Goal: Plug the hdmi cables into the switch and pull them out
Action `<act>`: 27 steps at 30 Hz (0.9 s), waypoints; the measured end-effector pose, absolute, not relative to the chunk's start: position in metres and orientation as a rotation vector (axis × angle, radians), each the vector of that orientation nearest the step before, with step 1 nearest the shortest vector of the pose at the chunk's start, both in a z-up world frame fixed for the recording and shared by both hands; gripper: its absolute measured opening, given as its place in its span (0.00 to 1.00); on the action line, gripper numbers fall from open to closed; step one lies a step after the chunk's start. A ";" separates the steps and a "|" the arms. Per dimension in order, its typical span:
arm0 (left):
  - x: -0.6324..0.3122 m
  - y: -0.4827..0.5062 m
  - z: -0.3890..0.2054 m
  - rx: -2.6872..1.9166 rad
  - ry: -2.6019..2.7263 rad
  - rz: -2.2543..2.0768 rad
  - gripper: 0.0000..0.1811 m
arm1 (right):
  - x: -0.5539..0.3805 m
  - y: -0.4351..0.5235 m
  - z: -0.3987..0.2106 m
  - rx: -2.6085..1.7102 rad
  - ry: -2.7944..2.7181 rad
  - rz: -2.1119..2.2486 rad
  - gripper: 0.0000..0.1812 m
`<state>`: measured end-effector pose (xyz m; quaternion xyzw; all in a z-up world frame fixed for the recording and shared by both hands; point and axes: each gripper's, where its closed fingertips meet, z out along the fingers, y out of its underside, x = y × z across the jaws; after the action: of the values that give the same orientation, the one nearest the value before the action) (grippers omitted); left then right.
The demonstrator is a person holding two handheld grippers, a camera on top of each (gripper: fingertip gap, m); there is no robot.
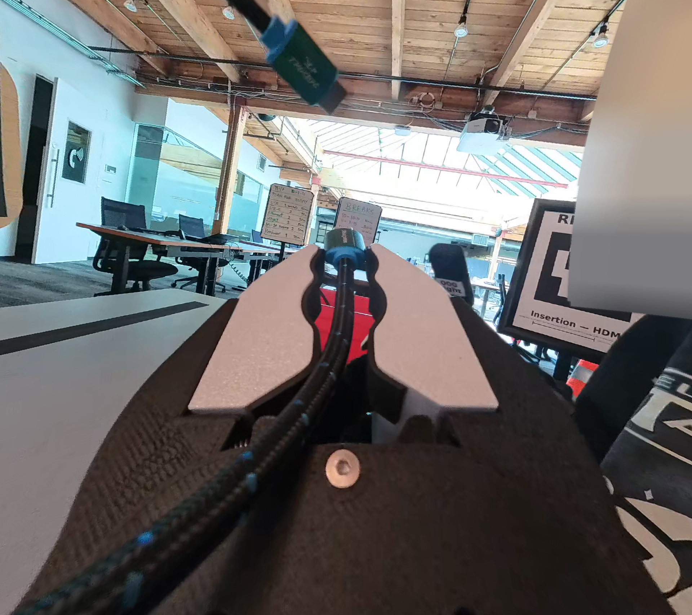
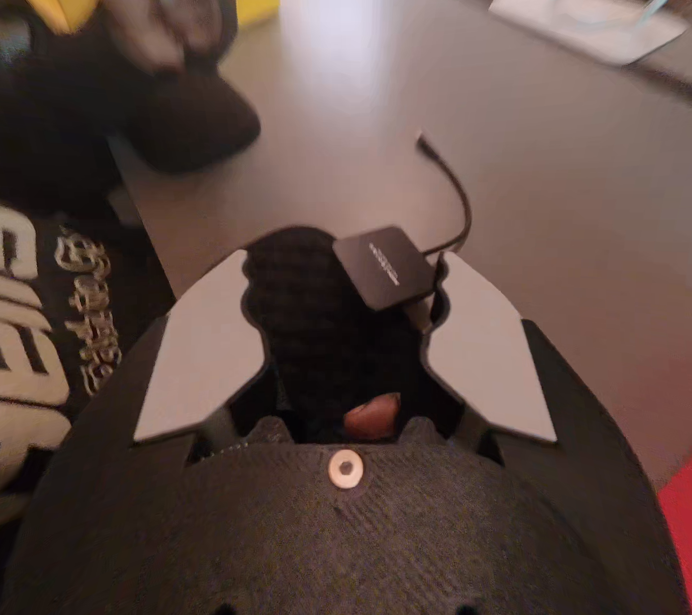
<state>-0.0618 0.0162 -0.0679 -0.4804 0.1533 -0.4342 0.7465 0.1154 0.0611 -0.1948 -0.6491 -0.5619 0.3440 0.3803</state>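
Left gripper (image 1: 343, 252): tilted up toward the ceiling, jaws clenched on the blue collar of an HDMI plug (image 1: 342, 240). Plug body dark green-grey, collar blue; its cable (image 1: 339, 320) is black braid with blue flecks and runs back between the fingers toward the near left.

Second HDMI plug (image 1: 305, 67): same dark body and blue collar, black cable, hanging free in the air at upper centre of the left wrist view, metal tip pointing down-right. It touches nothing visible.

Right gripper (image 2: 344, 267): angled down at the grey table (image 2: 543, 222), jaws released and wide apart. Switch (image 2: 385, 267): flat black box with rounded corners, lying on the table just beyond the right fingertip (image 2: 445, 267), nearer that side of the gap. Contact with the finger cannot be told; the frame is motion-blurred. A thin black lead (image 2: 462, 192) curves from the switch's far right side toward the far end of the table, ending in a small connector.

Both visible plugs are clear of the switch.
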 end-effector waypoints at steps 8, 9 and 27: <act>-0.058 0.015 -0.071 -1.070 0.358 -0.959 0.11 | 0.103 0.092 -0.249 -1.896 -1.726 0.884 0.57; -0.057 0.015 -0.071 -1.072 0.361 -0.962 0.11 | 0.101 0.094 -0.254 -1.894 -1.747 0.873 0.57; -0.001 0.016 -0.131 -1.403 0.745 -0.858 0.11 | 0.055 0.037 -0.181 -1.304 -1.537 1.365 0.42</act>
<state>-0.0012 0.0157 -0.1314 -0.6101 0.3240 -0.3730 0.6194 0.0550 0.0371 -0.1810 -0.5026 -0.5922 0.5261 0.3464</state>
